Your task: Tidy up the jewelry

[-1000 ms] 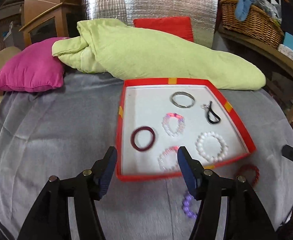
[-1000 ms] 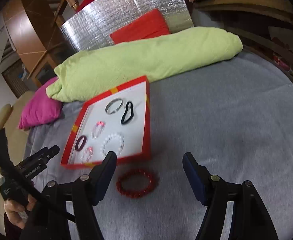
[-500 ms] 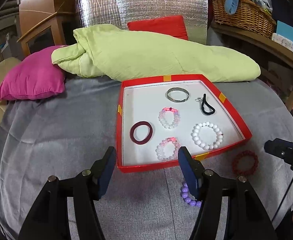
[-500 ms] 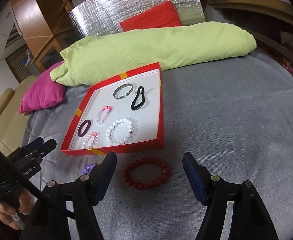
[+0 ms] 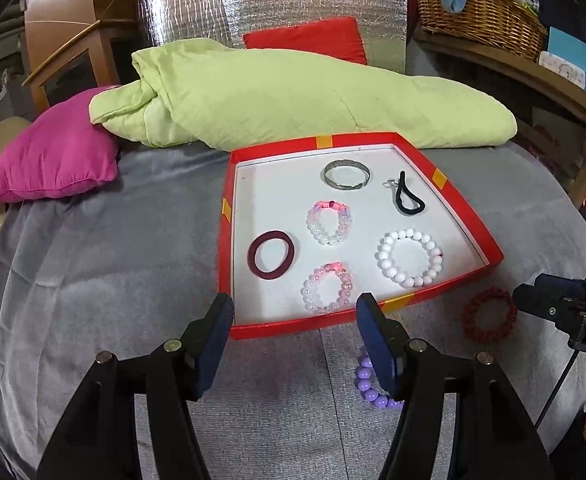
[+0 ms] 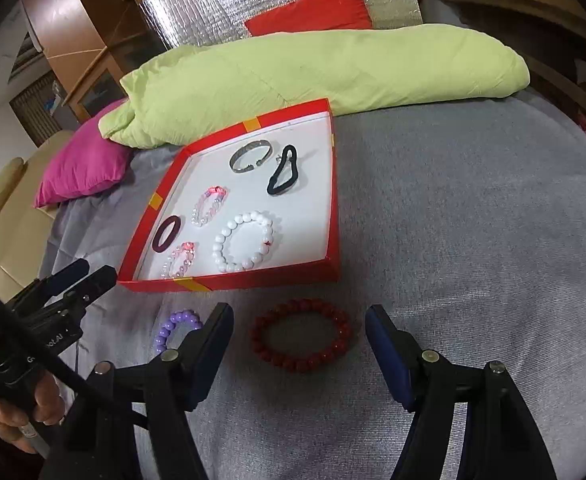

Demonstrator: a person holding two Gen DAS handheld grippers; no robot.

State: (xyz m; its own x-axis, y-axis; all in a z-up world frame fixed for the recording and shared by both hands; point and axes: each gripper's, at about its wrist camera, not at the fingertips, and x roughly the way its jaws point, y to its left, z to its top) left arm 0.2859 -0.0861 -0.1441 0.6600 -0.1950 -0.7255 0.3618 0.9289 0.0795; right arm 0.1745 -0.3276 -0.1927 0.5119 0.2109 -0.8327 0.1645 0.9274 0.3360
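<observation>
A red tray (image 5: 469,227) (image 6: 335,200) with a white floor lies on the grey bed cover. In it lie a white bead bracelet (image 5: 409,258) (image 6: 244,246), two pink bead bracelets (image 5: 328,223) (image 5: 327,287), a maroon band (image 5: 271,255), a silver bangle (image 5: 347,174) and a black band (image 5: 408,196). A red bead bracelet (image 6: 301,335) (image 5: 489,314) lies on the cover in front of the tray, between my open right gripper's (image 6: 299,348) fingers. A purple bead bracelet (image 6: 175,328) (image 5: 371,384) lies left of it, partly hidden. My left gripper (image 5: 295,338) is open and empty at the tray's near edge.
A rolled green quilt (image 5: 293,96) lies behind the tray. A pink cushion (image 5: 53,156) sits at the left, a red cushion (image 5: 305,38) and a silver foil panel (image 5: 277,0) at the back. A wicker basket (image 5: 481,8) stands on a shelf at the right.
Both grippers have pulled back and lifted slightly. The right gripper has shifted so that the red bracelet now sits between its fingers. Nothing was taken hold of.
</observation>
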